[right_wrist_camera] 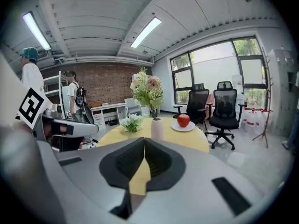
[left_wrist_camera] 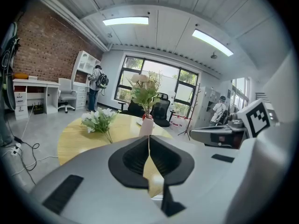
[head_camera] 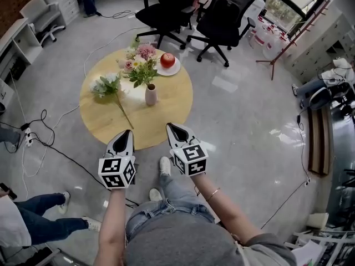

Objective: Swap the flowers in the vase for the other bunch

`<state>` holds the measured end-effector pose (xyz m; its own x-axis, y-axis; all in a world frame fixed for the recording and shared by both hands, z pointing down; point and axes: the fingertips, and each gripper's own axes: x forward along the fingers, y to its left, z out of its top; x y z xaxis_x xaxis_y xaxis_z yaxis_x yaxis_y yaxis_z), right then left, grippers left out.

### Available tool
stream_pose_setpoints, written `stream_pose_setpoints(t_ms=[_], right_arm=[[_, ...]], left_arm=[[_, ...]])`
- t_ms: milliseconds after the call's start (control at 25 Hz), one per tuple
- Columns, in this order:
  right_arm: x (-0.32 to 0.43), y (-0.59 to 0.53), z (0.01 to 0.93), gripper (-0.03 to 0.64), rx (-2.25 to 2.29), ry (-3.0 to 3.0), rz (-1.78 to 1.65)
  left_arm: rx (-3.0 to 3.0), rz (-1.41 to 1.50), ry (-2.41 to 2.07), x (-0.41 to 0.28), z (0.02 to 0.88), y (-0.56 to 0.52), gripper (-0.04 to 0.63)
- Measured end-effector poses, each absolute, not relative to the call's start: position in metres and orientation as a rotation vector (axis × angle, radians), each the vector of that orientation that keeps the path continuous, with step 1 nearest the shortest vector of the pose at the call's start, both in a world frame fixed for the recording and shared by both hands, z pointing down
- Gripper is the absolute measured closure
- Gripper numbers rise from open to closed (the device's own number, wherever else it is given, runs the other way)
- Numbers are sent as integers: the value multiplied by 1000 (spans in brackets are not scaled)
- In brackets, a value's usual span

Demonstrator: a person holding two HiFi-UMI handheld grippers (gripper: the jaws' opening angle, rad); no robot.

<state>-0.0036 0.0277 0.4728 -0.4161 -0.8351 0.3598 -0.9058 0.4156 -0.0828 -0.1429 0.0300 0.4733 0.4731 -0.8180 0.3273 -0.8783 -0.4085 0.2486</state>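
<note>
A small pale pink vase (head_camera: 150, 95) stands near the middle of the round wooden table (head_camera: 105, 121), holding a bunch of pink and white flowers (head_camera: 140, 62). The other bunch, white flowers with a long stem (head_camera: 108, 87), lies flat on the table left of the vase. My left gripper (head_camera: 127, 133) and right gripper (head_camera: 173, 128) hover side by side at the table's near edge, both shut and empty. The vase (left_wrist_camera: 146, 125) and loose bunch (left_wrist_camera: 99, 119) show ahead in the left gripper view; the vase (right_wrist_camera: 157, 128) shows ahead in the right gripper view.
A red apple on a white plate (head_camera: 168, 61) sits at the table's far side. Two black office chairs (head_camera: 222, 15) stand beyond the table. Cables (head_camera: 39, 143) run over the floor on the left, where a seated person's legs (head_camera: 44, 215) show. Desks line the left wall.
</note>
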Motion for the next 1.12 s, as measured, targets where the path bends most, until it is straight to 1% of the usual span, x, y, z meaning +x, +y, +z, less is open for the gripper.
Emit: stream_pose_setpoints(t_ms=[640, 1120], right_arm=[[6, -64, 475, 606, 1378, -2442, 380], [4, -102, 476, 603, 1251, -2513, 348]], left_arm=[[2277, 256, -1481, -118, 474, -62, 575], [2258, 281, -1484, -101, 478, -99, 574]])
